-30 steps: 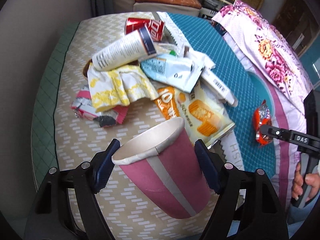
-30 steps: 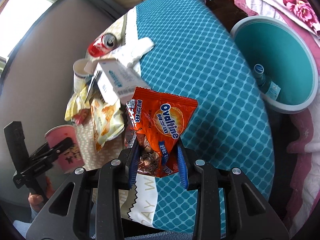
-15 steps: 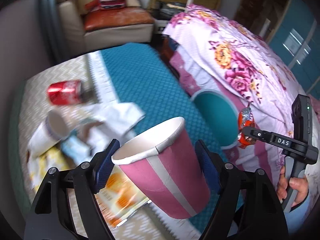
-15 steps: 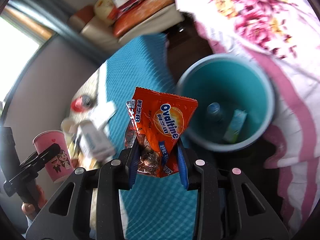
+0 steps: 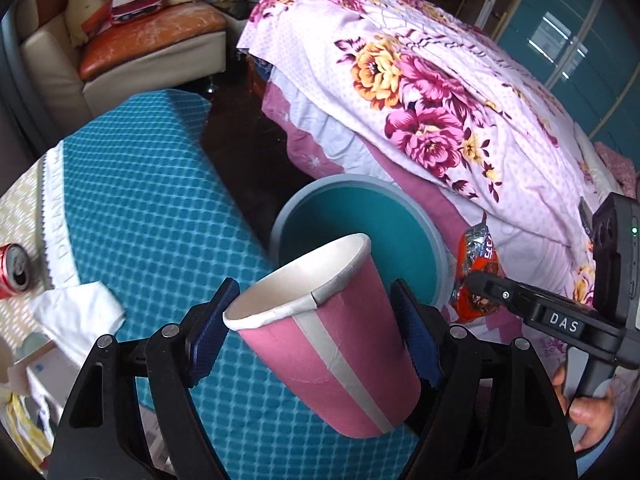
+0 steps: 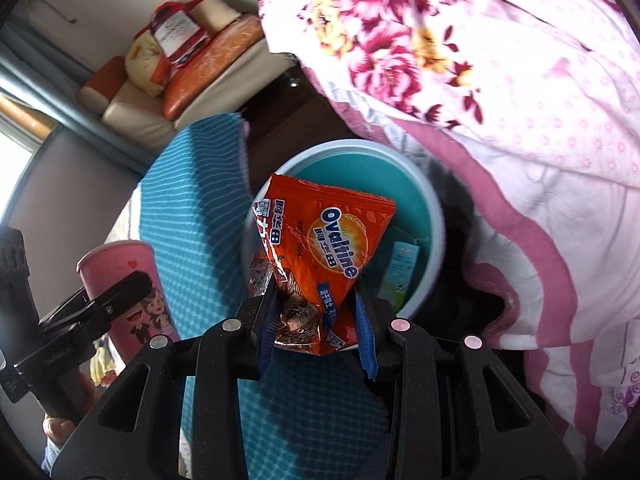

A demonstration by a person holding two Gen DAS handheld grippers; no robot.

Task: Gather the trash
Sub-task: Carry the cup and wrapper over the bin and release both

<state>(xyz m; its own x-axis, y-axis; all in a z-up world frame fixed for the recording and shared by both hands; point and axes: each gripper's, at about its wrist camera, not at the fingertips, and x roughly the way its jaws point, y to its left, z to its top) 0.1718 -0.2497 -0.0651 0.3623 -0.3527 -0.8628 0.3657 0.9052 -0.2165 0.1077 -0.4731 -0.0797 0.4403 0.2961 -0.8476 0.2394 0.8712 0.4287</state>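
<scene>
A second ago we faced the littered tabletop [image 5: 132, 200]; now both claws have swung over to the teal bin [image 6: 430, 216] beside the flowered bed [image 5: 440, 120]. Our left claw [image 5: 316, 332] pinches a pink paper cup [image 5: 336, 352], tilted, white rim toward the bin. Our right claw [image 6: 316, 332] clamps a crumpled orange Ovaltine wrapper [image 6: 320, 248] above the bin's mouth.

Floral quilt [image 5: 420, 92] over bed; cream sofa [image 5: 120, 56] with orange cushion beyond.
</scene>
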